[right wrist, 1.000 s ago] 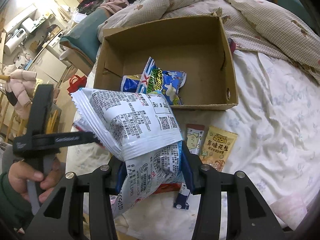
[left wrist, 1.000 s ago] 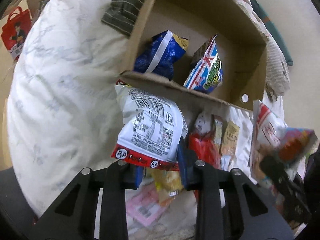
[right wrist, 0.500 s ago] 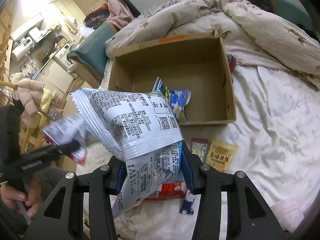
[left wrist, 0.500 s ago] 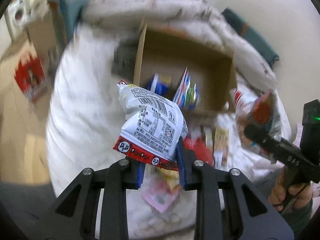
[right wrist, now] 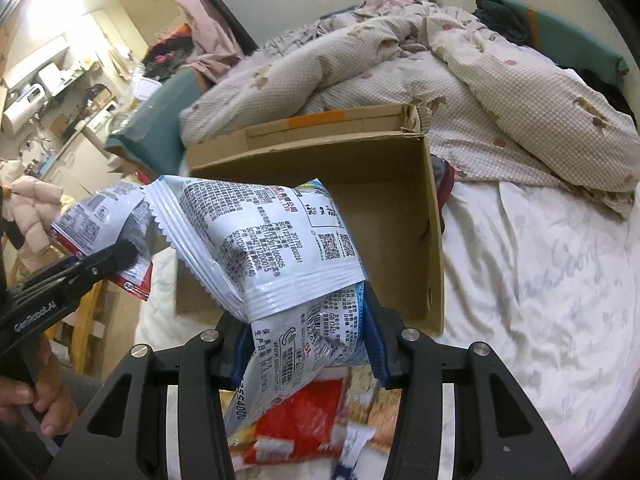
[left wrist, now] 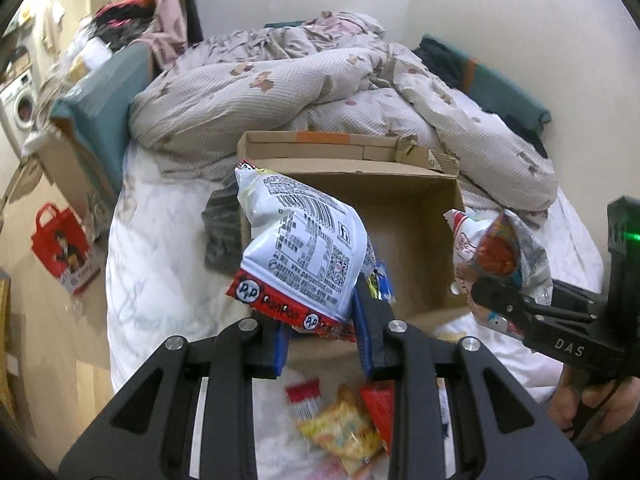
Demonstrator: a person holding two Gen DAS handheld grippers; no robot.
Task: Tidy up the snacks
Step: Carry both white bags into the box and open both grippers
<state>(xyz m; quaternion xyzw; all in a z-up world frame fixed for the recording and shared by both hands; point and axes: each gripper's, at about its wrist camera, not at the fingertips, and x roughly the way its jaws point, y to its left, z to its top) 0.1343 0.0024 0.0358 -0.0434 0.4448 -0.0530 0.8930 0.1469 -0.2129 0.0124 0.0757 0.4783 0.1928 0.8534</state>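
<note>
My left gripper [left wrist: 322,340] is shut on a white snack bag with a red PanPan band [left wrist: 304,248], held up in front of the open cardboard box [left wrist: 420,240]. It also shows in the right wrist view [right wrist: 100,236]. My right gripper [right wrist: 308,356] is shut on a white printed snack bag [right wrist: 264,240], held before the same box [right wrist: 392,216]. In the left wrist view the right gripper [left wrist: 492,304] holds that bag [left wrist: 496,252] at the box's right side. Loose snack packets [left wrist: 340,428] lie on the bed below both grippers.
The box sits on a white bed sheet [right wrist: 540,280] with a rumpled checked quilt [left wrist: 320,76] behind it. A teal cushion [left wrist: 96,112] and a red bag [left wrist: 60,248] are at the left. A dark cloth [left wrist: 220,232] lies beside the box's left wall.
Both grippers have pulled back and tilted up with their bags still held. The box now looks farther and lower, and the quilt and wall have come into view.
</note>
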